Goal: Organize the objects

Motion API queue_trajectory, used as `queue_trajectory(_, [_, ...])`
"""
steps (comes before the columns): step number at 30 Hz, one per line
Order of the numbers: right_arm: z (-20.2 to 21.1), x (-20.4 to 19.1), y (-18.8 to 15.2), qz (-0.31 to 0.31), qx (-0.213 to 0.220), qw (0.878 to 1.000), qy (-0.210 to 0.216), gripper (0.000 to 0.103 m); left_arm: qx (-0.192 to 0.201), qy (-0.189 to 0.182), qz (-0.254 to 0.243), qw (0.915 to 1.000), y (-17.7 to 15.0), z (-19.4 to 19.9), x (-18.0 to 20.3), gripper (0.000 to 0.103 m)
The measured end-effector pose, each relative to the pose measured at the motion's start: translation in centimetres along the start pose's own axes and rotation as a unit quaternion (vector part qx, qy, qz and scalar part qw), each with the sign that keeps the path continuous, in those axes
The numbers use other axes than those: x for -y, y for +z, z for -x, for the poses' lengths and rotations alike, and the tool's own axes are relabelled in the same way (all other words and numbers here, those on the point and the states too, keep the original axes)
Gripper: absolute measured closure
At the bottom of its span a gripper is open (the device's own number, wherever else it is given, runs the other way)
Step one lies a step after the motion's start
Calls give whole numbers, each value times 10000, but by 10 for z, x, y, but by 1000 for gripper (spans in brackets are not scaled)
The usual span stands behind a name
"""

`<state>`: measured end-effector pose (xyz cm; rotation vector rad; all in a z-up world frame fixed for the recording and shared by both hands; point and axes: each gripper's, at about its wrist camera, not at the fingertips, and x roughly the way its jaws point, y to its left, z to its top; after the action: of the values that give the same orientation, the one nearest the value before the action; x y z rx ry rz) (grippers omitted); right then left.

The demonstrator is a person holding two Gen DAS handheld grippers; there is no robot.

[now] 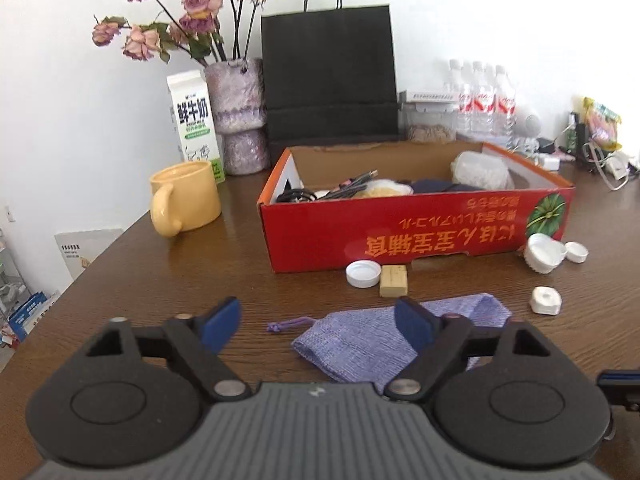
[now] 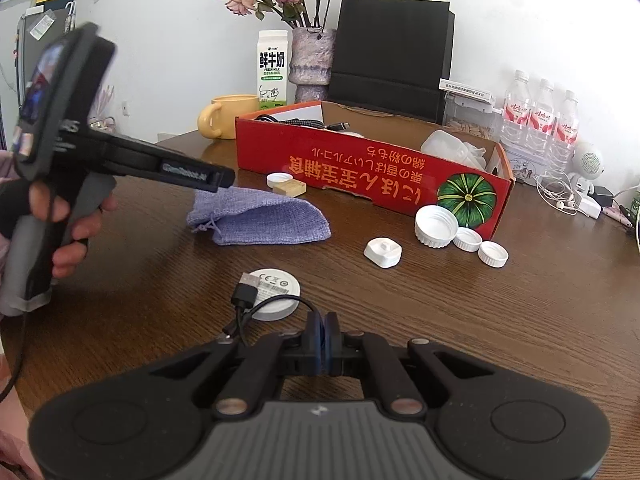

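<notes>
A purple knit pouch lies flat on the brown table in front of the red cardboard box. My left gripper hovers open just above the pouch's near end with nothing between its fingers. Close to the near table edge, my right gripper is shut on the black cable of a white round charger; the cable's USB plug lies on the charger. A wooden block, white caps and a small white square piece lie by the box.
The box holds cables, cloth and a plastic tub. Behind it stand a yellow mug, a milk carton, a vase of dried roses, a black paper bag and water bottles. The table's edge runs down the left.
</notes>
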<state>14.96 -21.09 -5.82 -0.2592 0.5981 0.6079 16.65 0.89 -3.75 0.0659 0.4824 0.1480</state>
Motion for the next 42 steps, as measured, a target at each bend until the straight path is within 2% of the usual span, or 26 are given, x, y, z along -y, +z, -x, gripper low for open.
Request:
queue_trajectory(6, [-1, -7, 1, 183, 21, 9998, 112, 101, -103, -558, -478, 9972, -27, 38, 13, 17])
queue_trajectory(8, [0, -14, 1, 405, 38, 9990, 199, 101, -199, -812, -496, 9953, -34, 42, 15, 29])
queue_trajectory(10, [0, -22, 1, 670, 58, 9974, 255, 101, -221, -1047, -494, 9930, -35, 43, 16, 34])
queue_trajectory(11, [0, -27, 1, 812, 67, 9963, 259, 101, -205, -1190, -471, 9916, -34, 43, 17, 44])
queue_trajectory(12, [-1, -30, 1, 920, 79, 9954, 251, 101, -217, -1300, -429, 9904, -33, 42, 17, 48])
queue_trajectory(13, [-1, -34, 1, 1017, 90, 9944, 256, 101, -233, -1361, -389, 9897, -32, 41, 18, 50])
queue_trajectory(16, [-1, -38, 3, 1079, 101, 9937, 285, 101, -297, -1493, -415, 9875, -29, 36, 25, 65])
queue_trajectory(19, [-1, -38, 4, 1076, 103, 9937, 305, 101, -458, -1705, -438, 9833, -28, 29, 31, 70])
queue_trajectory(22, [-1, -38, 3, 1071, 105, 9937, 311, 101, -564, -1825, -547, 9801, -30, 25, 36, 84])
queue_trajectory(28, [1, -36, 1, 1071, 98, 9941, 162, 101, -534, -1745, -844, 9796, -31, 29, 43, 85])
queue_trajectory(39, [14, -9, -17, 690, 197, 9963, -463, 102, -268, -1428, -1002, 9843, -41, 41, 51, 85])
queue_trajectory(42, [15, -4, -21, 694, 147, 9941, -822, 103, -239, -1376, -1022, 9849, -42, 43, 52, 85])
